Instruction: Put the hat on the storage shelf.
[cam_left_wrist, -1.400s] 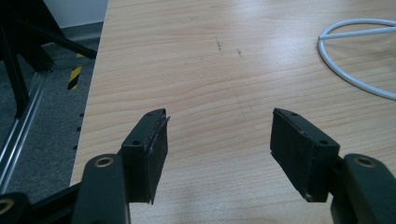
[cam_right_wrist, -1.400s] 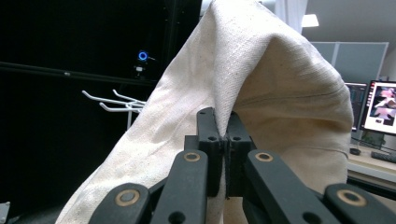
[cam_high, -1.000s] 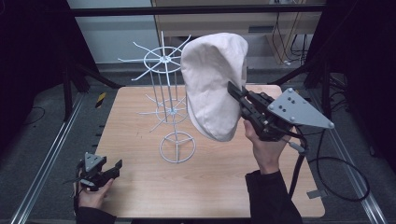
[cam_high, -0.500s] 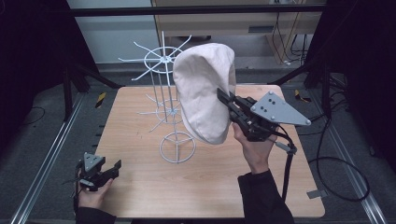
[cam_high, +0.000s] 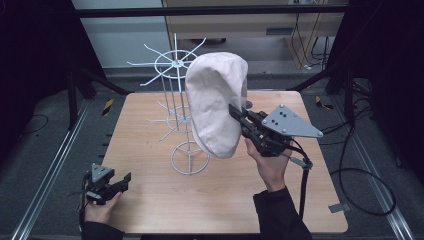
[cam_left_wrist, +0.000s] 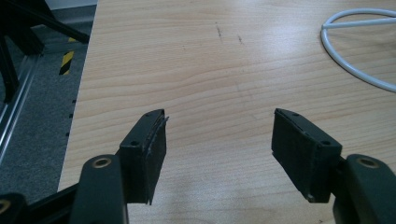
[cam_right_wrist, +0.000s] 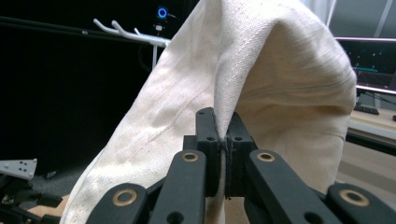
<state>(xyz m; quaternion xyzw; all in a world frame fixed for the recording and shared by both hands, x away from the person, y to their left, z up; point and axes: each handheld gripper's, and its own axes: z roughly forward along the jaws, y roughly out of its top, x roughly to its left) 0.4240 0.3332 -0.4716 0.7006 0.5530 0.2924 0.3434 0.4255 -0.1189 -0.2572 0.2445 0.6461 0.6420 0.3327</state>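
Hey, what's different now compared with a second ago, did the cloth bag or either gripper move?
The right gripper, shut on the cloth bag, carried it left and a little down, closer over the white wire rack. The left gripper stayed open, resting at the table edge.

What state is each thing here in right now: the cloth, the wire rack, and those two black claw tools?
Cream cloth hat: lifted off the table, hanging beside the rack, a fold pinched.
White wire rack: upright on the wooden table.
Right gripper: shut on the hat.
Left gripper: open, nothing between its jaws, low over the table.
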